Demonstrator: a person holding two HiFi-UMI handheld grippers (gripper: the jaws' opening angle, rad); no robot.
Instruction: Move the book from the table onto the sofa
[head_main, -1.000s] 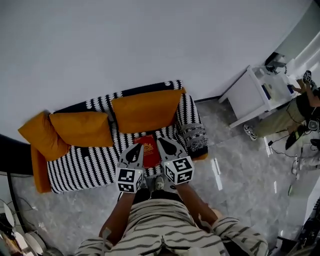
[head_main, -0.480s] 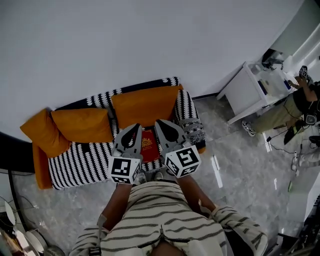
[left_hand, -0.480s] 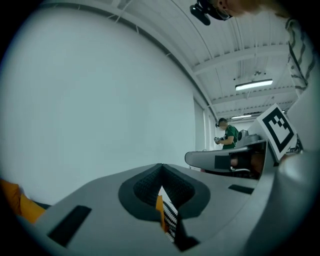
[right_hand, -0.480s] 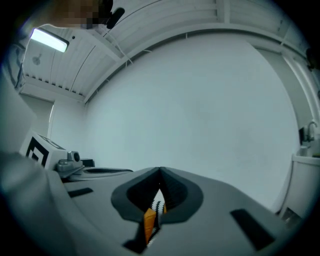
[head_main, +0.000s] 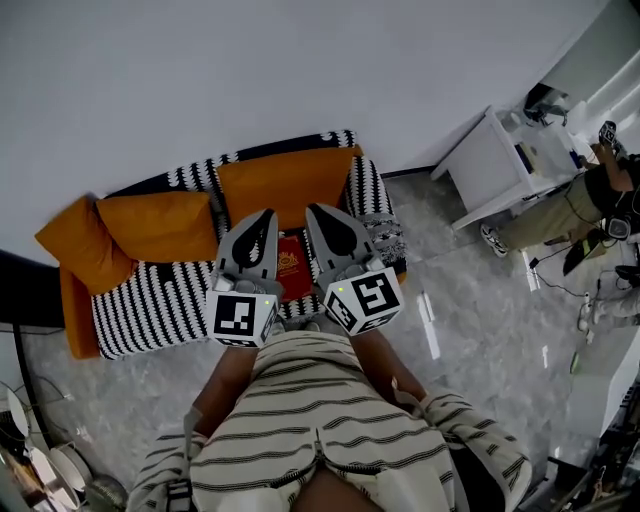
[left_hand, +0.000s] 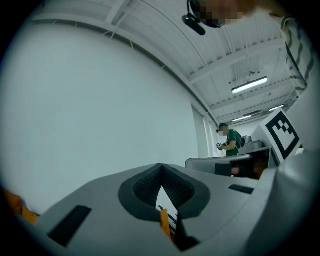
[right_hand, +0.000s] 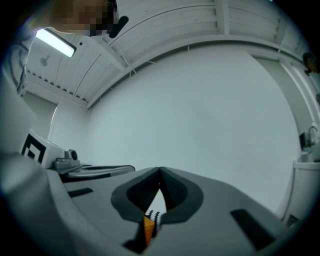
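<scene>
A red book (head_main: 291, 268) lies flat on the seat of the black-and-white striped sofa (head_main: 160, 310), in front of the right orange cushion (head_main: 282, 192). Both grippers are raised in front of me, above the sofa's front edge, one on each side of the book and clear of it. The left gripper (head_main: 262, 218) is shut with nothing in it. The right gripper (head_main: 316, 212) is shut and empty too. In the left gripper view the jaws (left_hand: 161, 170) meet at their tips before a plain white wall. The right gripper view shows the same closed tips (right_hand: 160, 174).
Two more orange cushions (head_main: 160, 240) lie on the sofa's left part. A white table (head_main: 500, 165) stands at the right, with a person (head_main: 560, 215) beside it. The floor (head_main: 480, 320) is pale marble. A white wall (head_main: 250, 80) runs behind the sofa.
Both grippers have risen toward the camera and look larger, with their tips now level toward the wall. The book stays on the sofa seat.
</scene>
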